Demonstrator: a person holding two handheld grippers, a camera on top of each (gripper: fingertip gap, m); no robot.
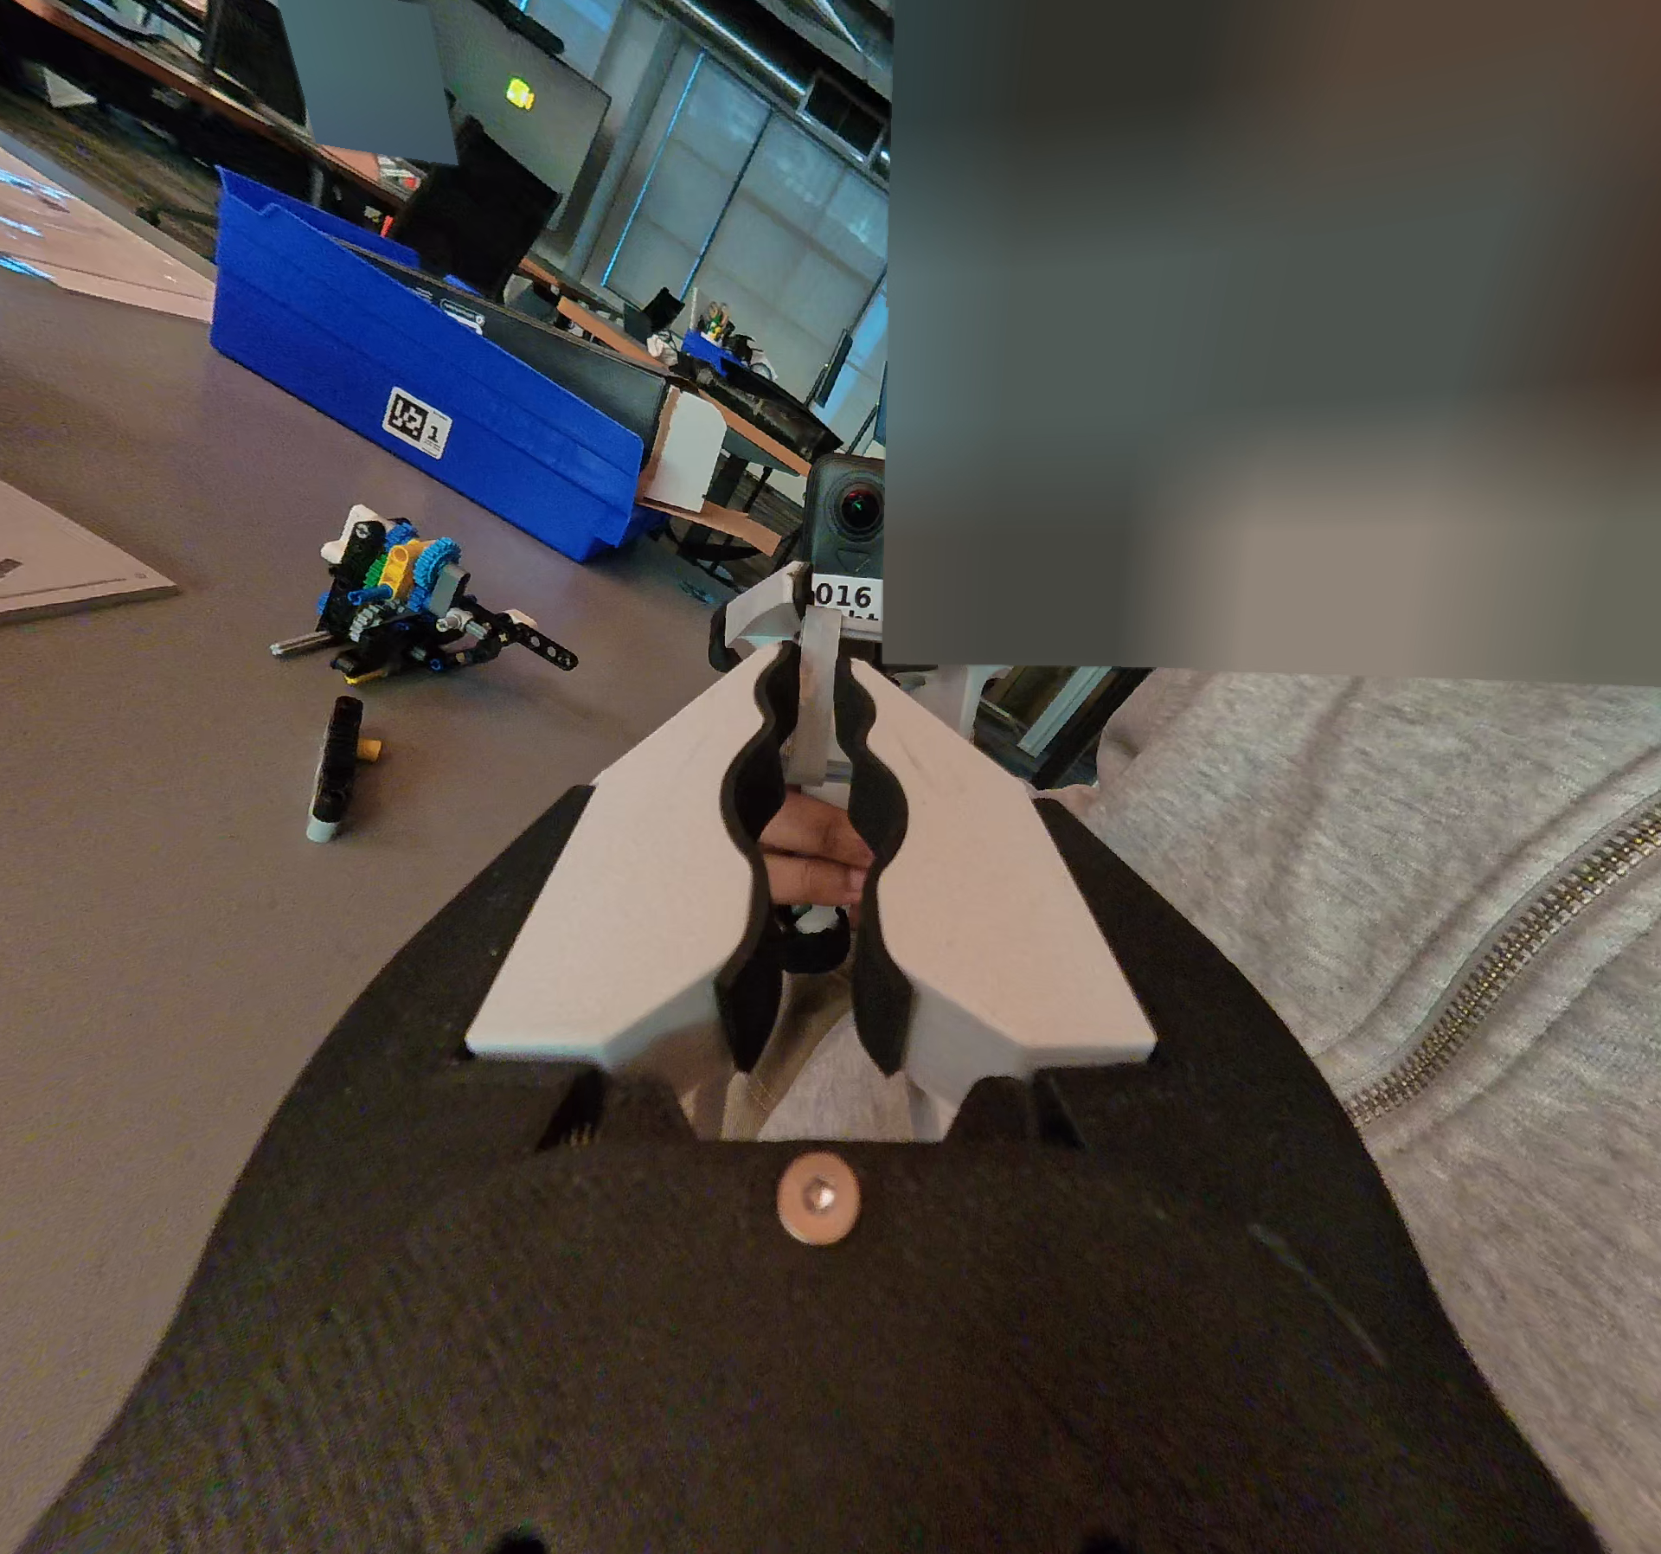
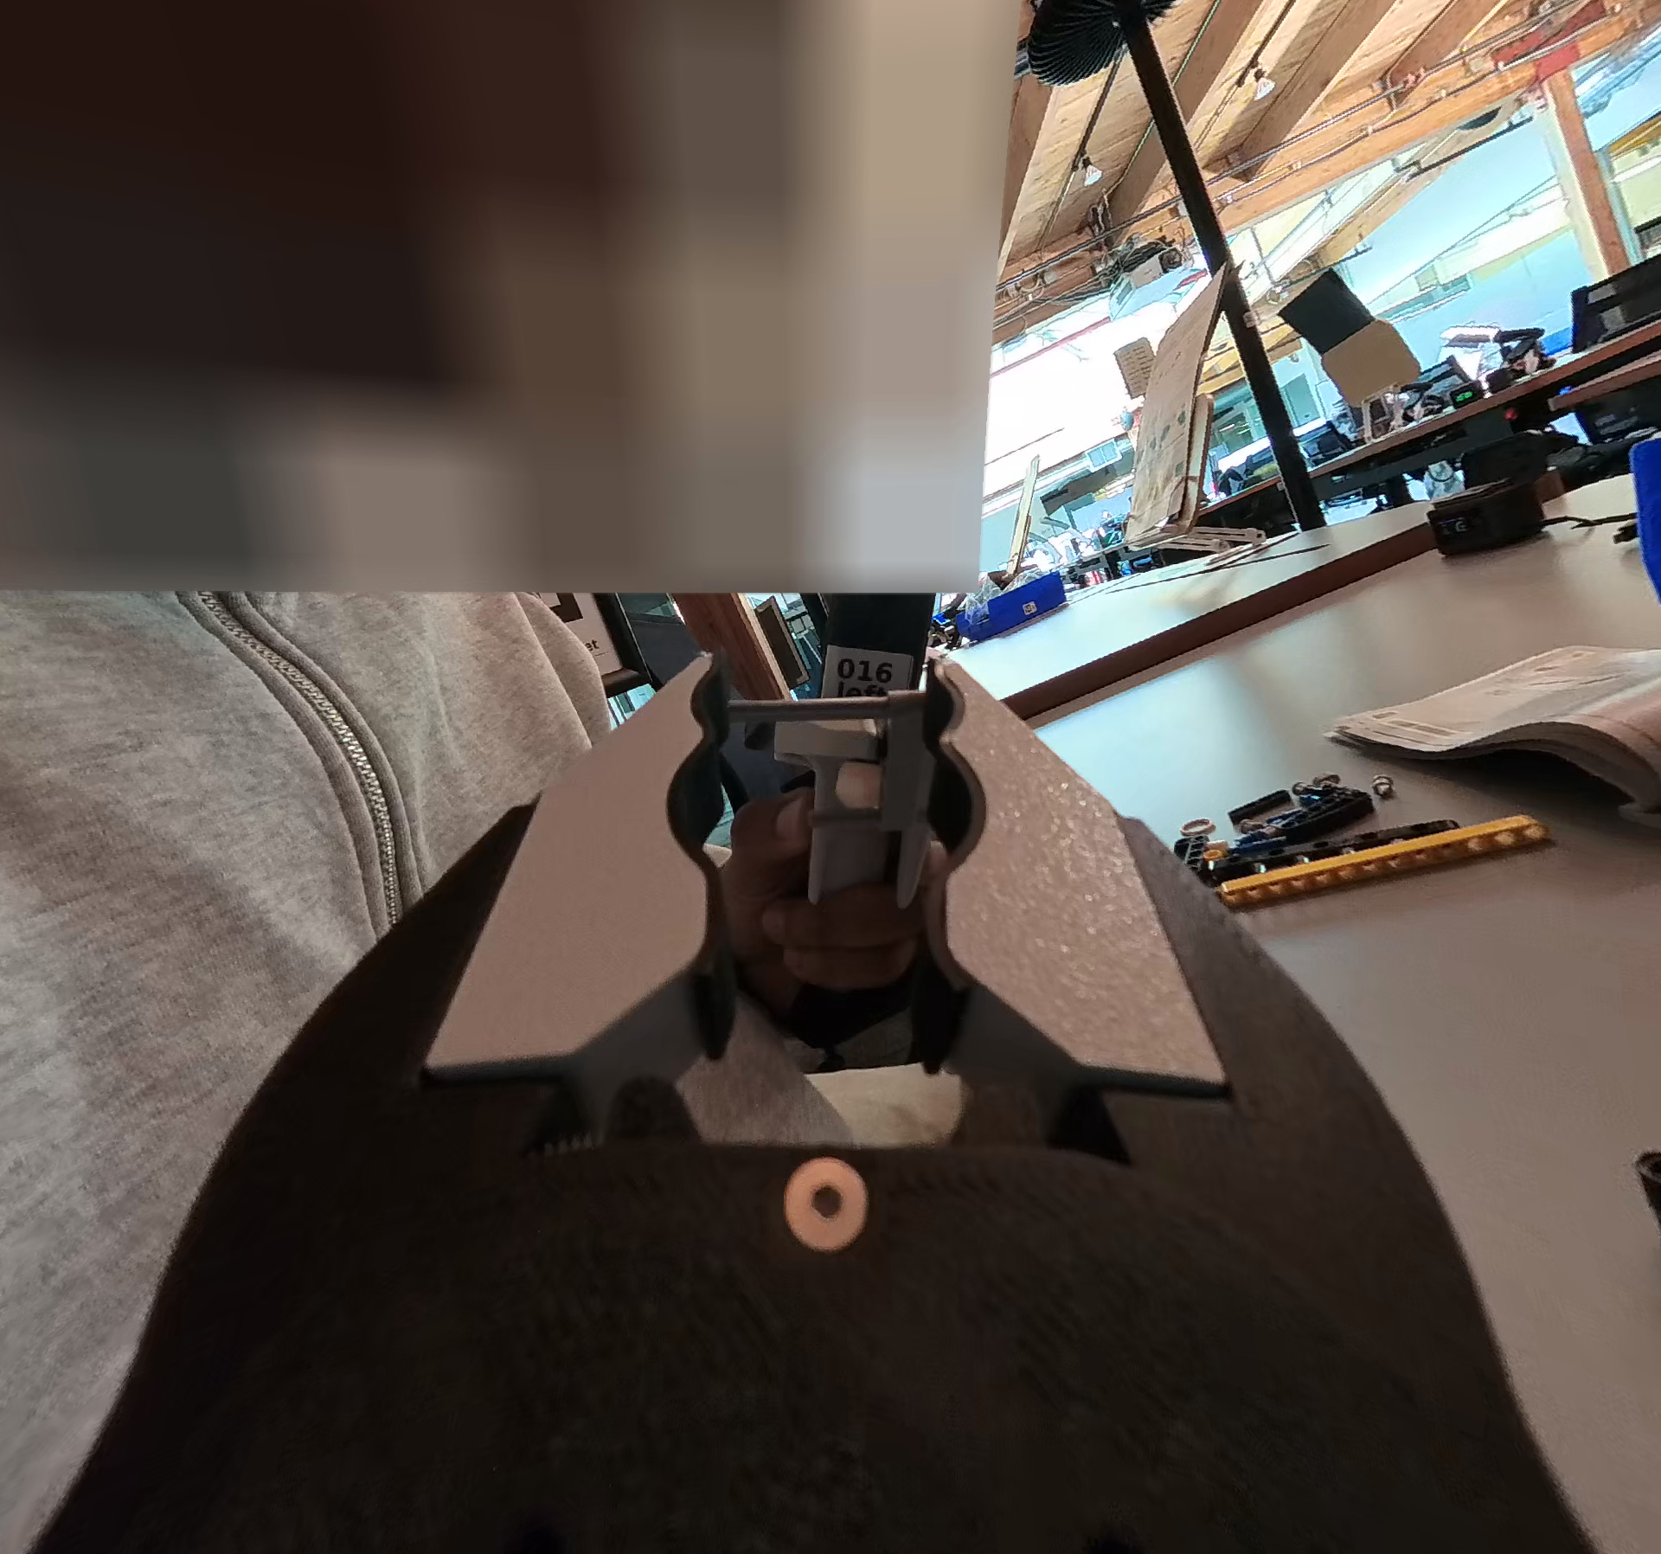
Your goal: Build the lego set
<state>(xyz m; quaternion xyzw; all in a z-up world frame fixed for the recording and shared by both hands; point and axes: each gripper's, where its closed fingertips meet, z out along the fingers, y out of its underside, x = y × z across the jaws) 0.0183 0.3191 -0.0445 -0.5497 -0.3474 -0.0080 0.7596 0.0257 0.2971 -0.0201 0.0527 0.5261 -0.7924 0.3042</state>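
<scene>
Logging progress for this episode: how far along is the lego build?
Done: a partial lego assembly stands on the table. In hand: nothing; the left gripper and right gripper face each other, holding no piece. Left: a black beam beside the assembly, a yellow beam and small loose parts lie unattached.

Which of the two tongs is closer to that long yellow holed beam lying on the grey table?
Probably left. The long yellow holed beam lies ahead and rightward of the right tongs, about level with the facing left tongs, whose own view misses it.
</scene>
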